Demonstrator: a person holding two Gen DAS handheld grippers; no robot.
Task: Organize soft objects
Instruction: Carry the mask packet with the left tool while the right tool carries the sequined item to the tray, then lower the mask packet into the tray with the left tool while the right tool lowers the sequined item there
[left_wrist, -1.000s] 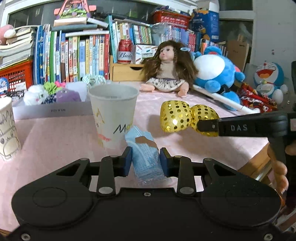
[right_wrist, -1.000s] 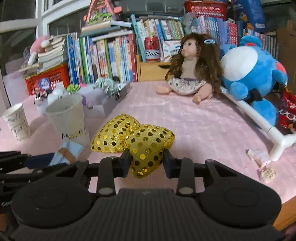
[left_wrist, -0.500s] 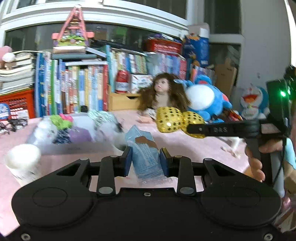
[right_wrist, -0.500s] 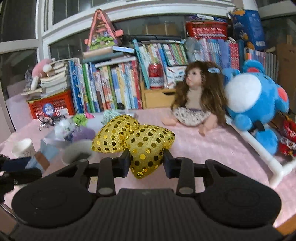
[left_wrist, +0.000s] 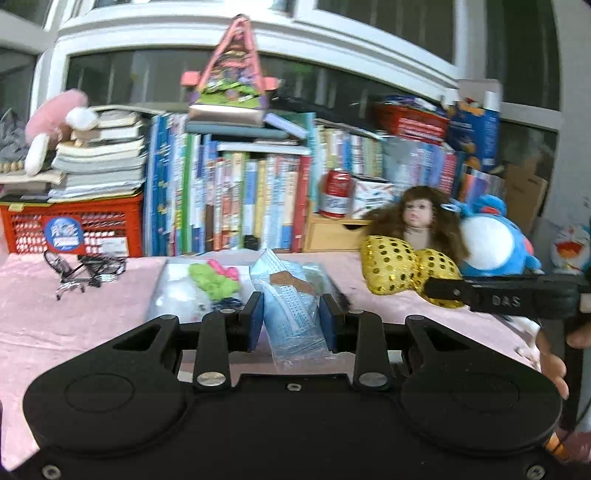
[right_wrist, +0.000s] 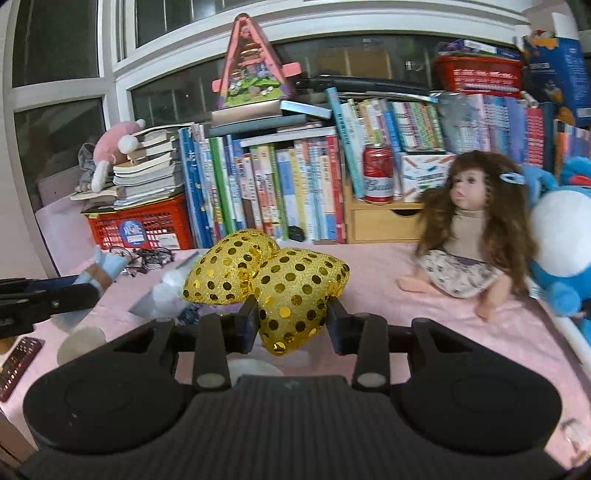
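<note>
My left gripper (left_wrist: 293, 317) is shut on a light blue packet in clear wrap (left_wrist: 291, 295), held in the air above the pink table. Just beyond it lies a pale tray (left_wrist: 162, 291) holding a white plush, a green scrunchie (left_wrist: 212, 280) and a pink piece. My right gripper (right_wrist: 293, 321) carries a gold sequinned bow (right_wrist: 291, 291) between its pads; its jaws are opening slightly while still touching the bow. In the left wrist view the bow (left_wrist: 391, 269) hangs at the right on the right gripper (left_wrist: 432, 291). The left gripper (right_wrist: 92, 291) shows at the left edge of the right wrist view.
A long-haired doll (right_wrist: 469, 243) and a blue plush (right_wrist: 561, 251) sit at the back right. Books (left_wrist: 236, 199), a red crate (left_wrist: 74, 229), a red can (left_wrist: 336, 194) and a wooden drawer line the back. Spectacles (left_wrist: 85, 269) lie at the left on the pink cloth (left_wrist: 74, 325).
Both grippers rose and moved toward the back of the table with their loads. The paper cups dropped out of the left wrist view, and the tray came closer.
</note>
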